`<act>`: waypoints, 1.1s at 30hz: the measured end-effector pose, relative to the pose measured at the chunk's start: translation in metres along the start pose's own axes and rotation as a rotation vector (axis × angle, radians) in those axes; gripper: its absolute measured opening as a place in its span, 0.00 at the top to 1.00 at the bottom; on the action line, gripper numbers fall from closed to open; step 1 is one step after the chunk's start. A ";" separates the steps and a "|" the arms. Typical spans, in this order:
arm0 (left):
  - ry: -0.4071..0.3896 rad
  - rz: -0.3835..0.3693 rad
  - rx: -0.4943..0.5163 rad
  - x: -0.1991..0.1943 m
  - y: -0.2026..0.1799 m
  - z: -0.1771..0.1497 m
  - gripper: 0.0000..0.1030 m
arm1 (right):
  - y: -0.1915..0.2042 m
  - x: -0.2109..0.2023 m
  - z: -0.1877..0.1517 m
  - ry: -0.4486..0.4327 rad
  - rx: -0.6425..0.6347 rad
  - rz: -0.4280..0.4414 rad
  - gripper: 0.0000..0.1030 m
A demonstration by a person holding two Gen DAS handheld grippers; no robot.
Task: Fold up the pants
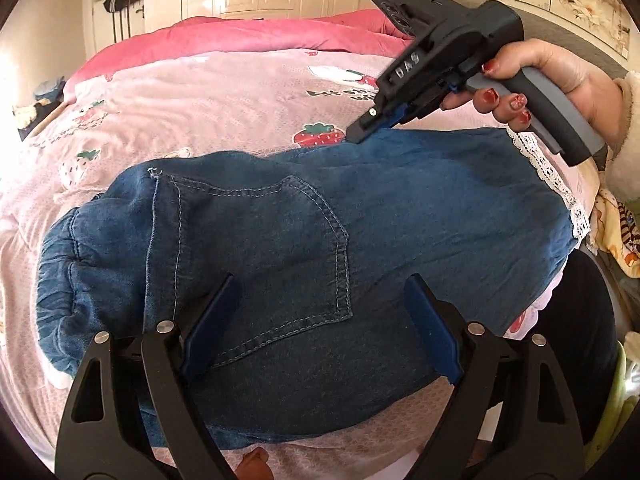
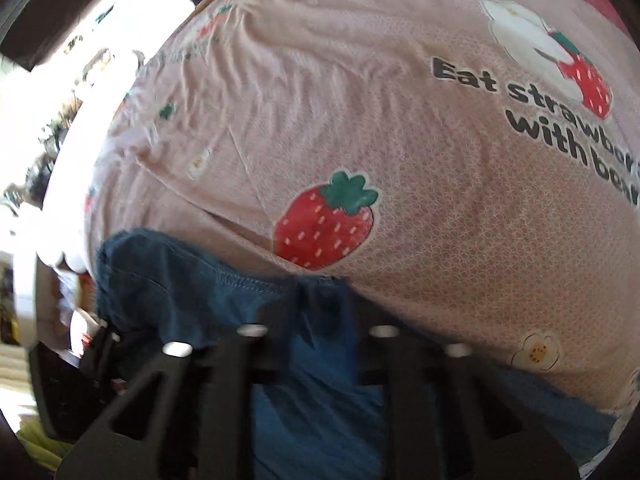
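We see a bed under a pink strawberry-print sheet (image 1: 224,92), with a rose blanket (image 1: 240,36) bunched at twelve o'clock. No container shows in either view. The denim pants (image 1: 280,240) lie flat across the sheet, filling the centre of the left wrist view, back pocket (image 1: 276,264) up, the gathered waistband at nine o'clock and a white lace hem (image 1: 556,184) at three o'clock. The left gripper (image 1: 320,320) hangs over the pocket at six o'clock, its blue pads spread wide with nothing pinched. The right gripper (image 1: 356,136), held in a hand (image 1: 560,76) with red-painted nails, points its tip down at the pants' far edge at one o'clock; its jaws are pressed together on a fold of denim (image 2: 320,312). The right wrist view is blurred, so we cannot make out how much cloth is caught. The pants' near edge is cut off behind the left gripper's arms.
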State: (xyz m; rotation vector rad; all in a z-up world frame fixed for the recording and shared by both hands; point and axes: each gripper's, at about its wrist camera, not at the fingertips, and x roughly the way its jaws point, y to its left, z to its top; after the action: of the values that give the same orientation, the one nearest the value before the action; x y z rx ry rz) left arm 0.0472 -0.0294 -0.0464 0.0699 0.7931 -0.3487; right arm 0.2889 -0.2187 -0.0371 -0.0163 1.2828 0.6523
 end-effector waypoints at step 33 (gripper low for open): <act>-0.082 -0.043 0.055 -0.020 -0.061 0.035 0.11 | -0.053 -0.129 -0.257 -0.458 0.105 -0.222 0.51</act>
State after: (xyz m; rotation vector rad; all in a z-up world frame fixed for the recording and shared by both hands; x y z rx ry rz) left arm 0.0378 -0.0878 -0.0040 0.0893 0.7050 -0.4119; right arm 0.0701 -0.4117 -0.0205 0.0732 0.8549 0.3682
